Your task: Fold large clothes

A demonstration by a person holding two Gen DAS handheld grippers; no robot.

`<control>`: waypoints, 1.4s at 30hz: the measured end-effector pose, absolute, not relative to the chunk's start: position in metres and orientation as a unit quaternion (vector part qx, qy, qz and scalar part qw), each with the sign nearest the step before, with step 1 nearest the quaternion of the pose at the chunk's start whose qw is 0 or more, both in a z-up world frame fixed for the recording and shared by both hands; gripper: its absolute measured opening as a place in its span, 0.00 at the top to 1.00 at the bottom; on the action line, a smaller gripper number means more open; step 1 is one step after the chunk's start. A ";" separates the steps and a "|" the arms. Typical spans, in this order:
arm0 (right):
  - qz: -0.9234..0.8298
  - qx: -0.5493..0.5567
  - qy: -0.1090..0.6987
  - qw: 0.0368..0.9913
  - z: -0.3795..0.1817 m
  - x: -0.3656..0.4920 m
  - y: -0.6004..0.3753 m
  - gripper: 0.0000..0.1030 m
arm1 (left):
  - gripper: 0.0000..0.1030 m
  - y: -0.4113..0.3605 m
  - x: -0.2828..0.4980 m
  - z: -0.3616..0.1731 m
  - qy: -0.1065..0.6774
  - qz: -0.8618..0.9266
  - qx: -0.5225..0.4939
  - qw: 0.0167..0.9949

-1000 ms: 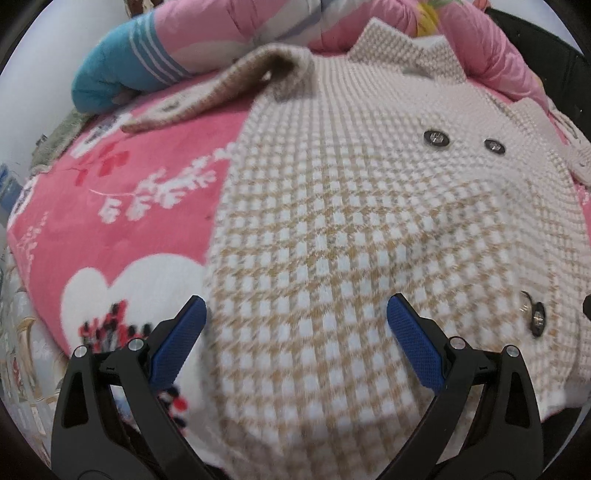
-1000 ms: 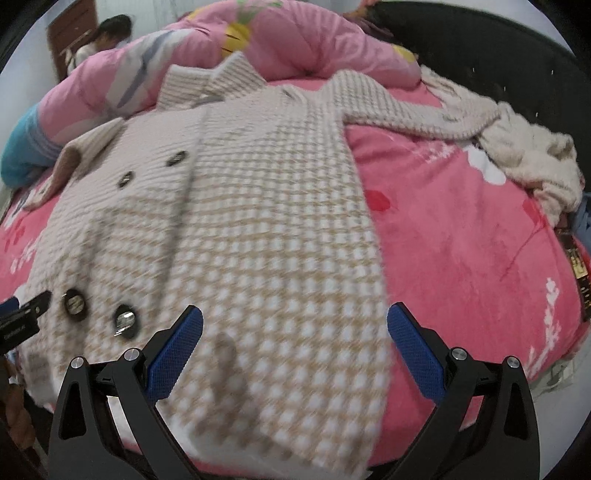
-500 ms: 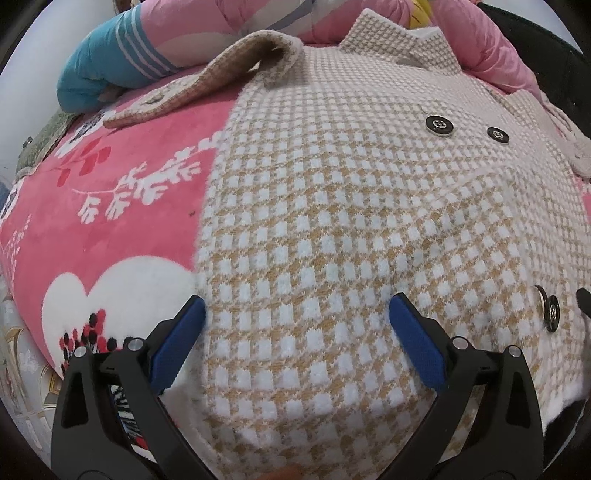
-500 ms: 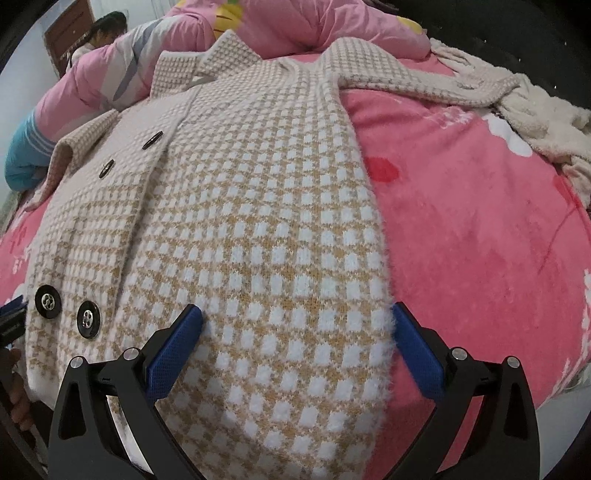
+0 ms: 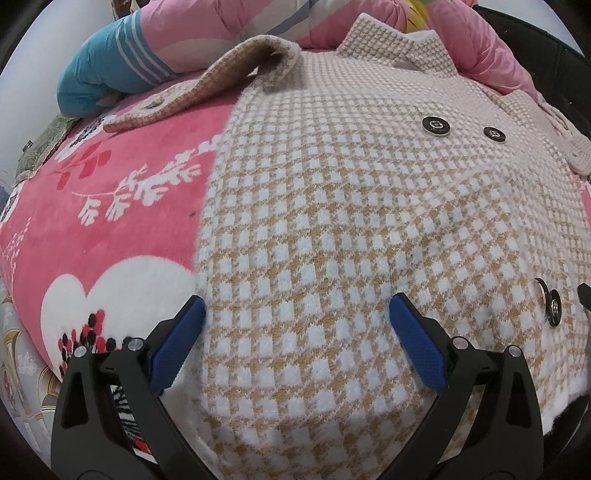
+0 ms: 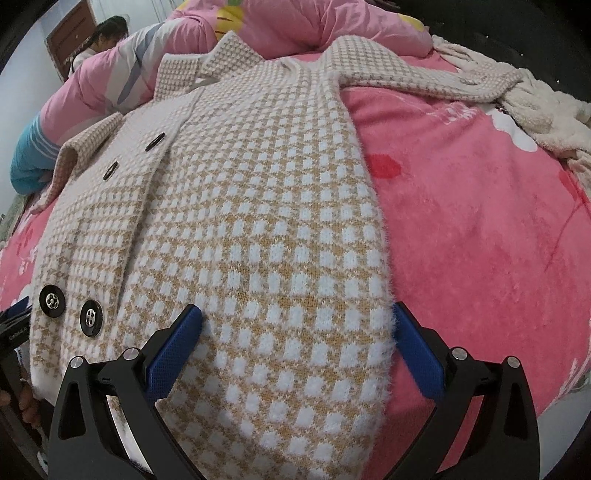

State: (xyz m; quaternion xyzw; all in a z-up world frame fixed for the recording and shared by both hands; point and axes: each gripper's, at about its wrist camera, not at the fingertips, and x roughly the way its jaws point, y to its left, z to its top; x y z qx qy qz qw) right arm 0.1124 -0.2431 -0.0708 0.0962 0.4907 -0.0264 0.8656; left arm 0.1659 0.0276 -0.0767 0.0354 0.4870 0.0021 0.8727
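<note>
While spread flat and face up on the pink plush blanket with white hearts and sprigs (image 5: 122, 221), the beige-and-white checked knit coat with black buttons (image 5: 332, 229) is seen with its hem at the near edge of the bed and its collar at the far end. One sleeve (image 6: 424, 74) is extended to the far right; the other sleeve (image 5: 221, 77) is bent at the far left. The left gripper (image 5: 295, 314) is held wide apart over the hem's left corner, and the right gripper (image 6: 295, 325) equally wide over the right corner; no fabric is pinched. A pink quilt (image 6: 314, 22) is bunched beyond the collar, and a cream fluffy garment (image 6: 546, 118) is shown far right.
</note>
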 end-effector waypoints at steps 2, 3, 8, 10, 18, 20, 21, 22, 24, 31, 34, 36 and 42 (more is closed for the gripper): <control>-0.025 0.097 0.490 0.866 -0.071 0.112 -0.244 0.05 | 0.06 0.026 0.164 -0.076 0.481 0.003 0.041 0.876; -0.023 0.097 0.490 0.866 -0.071 0.112 -0.244 0.05 | 0.06 0.025 0.162 -0.077 0.478 0.005 0.044 0.877; -0.019 0.096 0.486 0.868 -0.071 0.111 -0.245 0.05 | 0.06 0.024 0.158 -0.077 0.466 0.010 0.047 0.883; -0.018 0.096 0.484 0.870 -0.071 0.110 -0.245 0.05 | 0.06 0.026 0.157 -0.075 0.467 0.004 0.042 0.884; -0.017 0.091 0.489 0.867 -0.070 0.111 -0.244 0.05 | 0.06 0.032 0.133 -0.061 0.446 -0.011 0.040 0.894; -0.017 0.090 0.490 0.867 -0.070 0.111 -0.244 0.05 | 0.06 0.033 0.126 -0.057 0.442 -0.009 0.044 0.896; -0.017 0.090 0.490 0.867 -0.069 0.112 -0.244 0.05 | 0.06 0.034 0.122 -0.056 0.439 -0.010 0.041 0.898; -0.017 0.089 0.490 0.867 -0.069 0.112 -0.244 0.05 | 0.06 0.035 0.120 -0.055 0.437 -0.010 0.039 0.898; -0.016 0.088 0.491 0.867 -0.069 0.113 -0.243 0.05 | 0.07 0.037 0.118 -0.052 0.434 -0.009 0.035 0.900; -0.008 0.080 0.489 0.869 -0.069 0.112 -0.243 0.05 | 0.08 0.045 0.112 -0.047 0.425 -0.013 0.014 0.905; -0.006 0.078 0.488 0.869 -0.069 0.111 -0.242 0.05 | 0.21 0.046 0.113 -0.048 0.430 -0.020 0.006 0.903; -0.004 0.077 0.487 0.870 -0.069 0.110 -0.242 0.05 | 0.28 0.047 0.116 -0.051 0.439 -0.024 -0.001 0.898; 0.001 0.074 0.485 0.871 -0.068 0.108 -0.243 0.05 | 0.33 0.046 0.123 -0.054 0.448 -0.021 -0.009 0.894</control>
